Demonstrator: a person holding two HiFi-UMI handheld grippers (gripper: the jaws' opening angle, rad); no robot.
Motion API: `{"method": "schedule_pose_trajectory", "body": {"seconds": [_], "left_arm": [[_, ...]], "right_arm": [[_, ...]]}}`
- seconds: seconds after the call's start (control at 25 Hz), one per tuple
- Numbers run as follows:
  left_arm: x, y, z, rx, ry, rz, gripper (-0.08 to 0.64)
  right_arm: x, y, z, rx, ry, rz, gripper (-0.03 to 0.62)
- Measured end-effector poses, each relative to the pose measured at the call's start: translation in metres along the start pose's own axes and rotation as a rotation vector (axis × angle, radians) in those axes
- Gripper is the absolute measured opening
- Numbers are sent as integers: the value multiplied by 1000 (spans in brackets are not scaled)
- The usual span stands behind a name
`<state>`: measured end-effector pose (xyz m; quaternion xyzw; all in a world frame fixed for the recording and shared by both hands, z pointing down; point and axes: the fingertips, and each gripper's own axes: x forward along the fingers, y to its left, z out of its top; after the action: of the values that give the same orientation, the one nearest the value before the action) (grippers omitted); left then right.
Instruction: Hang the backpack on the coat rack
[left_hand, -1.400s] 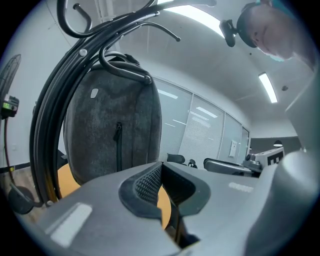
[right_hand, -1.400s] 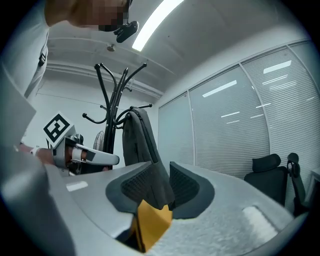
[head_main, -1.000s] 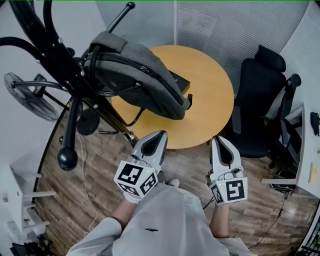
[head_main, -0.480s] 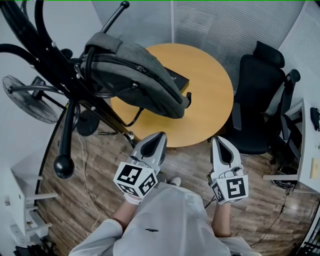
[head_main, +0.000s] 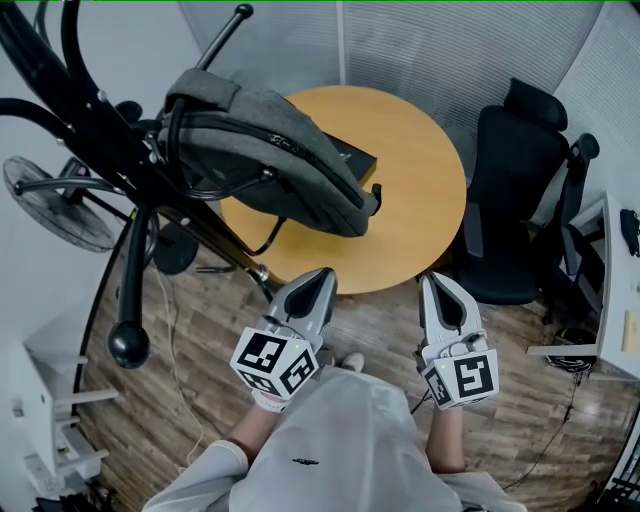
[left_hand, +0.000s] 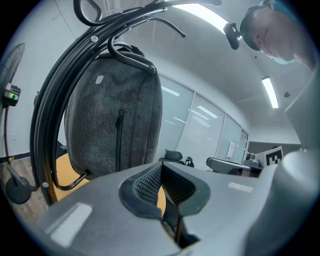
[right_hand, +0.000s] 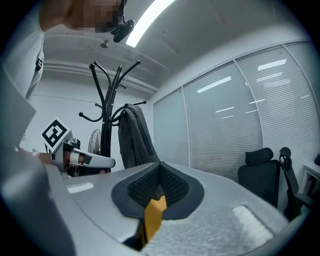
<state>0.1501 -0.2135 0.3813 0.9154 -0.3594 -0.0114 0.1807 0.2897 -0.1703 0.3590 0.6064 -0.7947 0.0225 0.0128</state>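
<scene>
1. The coat rack (head_main: 137, 265) holds the grey backpack (head_main: 280, 160) by its top on a hook, over the round table (head_main: 420, 200). We judge it hung.
2. Soft fabric, dark front zip, hanging straight.
3. Our left gripper (head_main: 322, 275) is closed, empty, clear of it.
4. Our right gripper (head_main: 434, 281) is also closed, empty.

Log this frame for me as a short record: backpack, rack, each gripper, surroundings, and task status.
backpack: grey backpack, hanging from a hook of the rack, over the table's edge
rack: black coat rack, standing beside the table
left gripper: jaws together, empty, clear of the bag
right gripper: jaws together, empty, clear of the bag
surroundings: round wooden table, black office chair, fan
task status: the bag looks hung, with neither gripper on it
</scene>
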Motion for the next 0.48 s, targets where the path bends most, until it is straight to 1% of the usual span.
{"method": "schedule_pose_trajectory", "body": {"seconds": [0.24,0.48], "left_arm": [[-2,-1,-1,-2,-1,-1,18],[-3,-2,-1,-1,-4,3,18]], "right_arm": [[-1,1,1,-38,14,-6,2],[-3,1,1,-38,8,-4,2]]}}
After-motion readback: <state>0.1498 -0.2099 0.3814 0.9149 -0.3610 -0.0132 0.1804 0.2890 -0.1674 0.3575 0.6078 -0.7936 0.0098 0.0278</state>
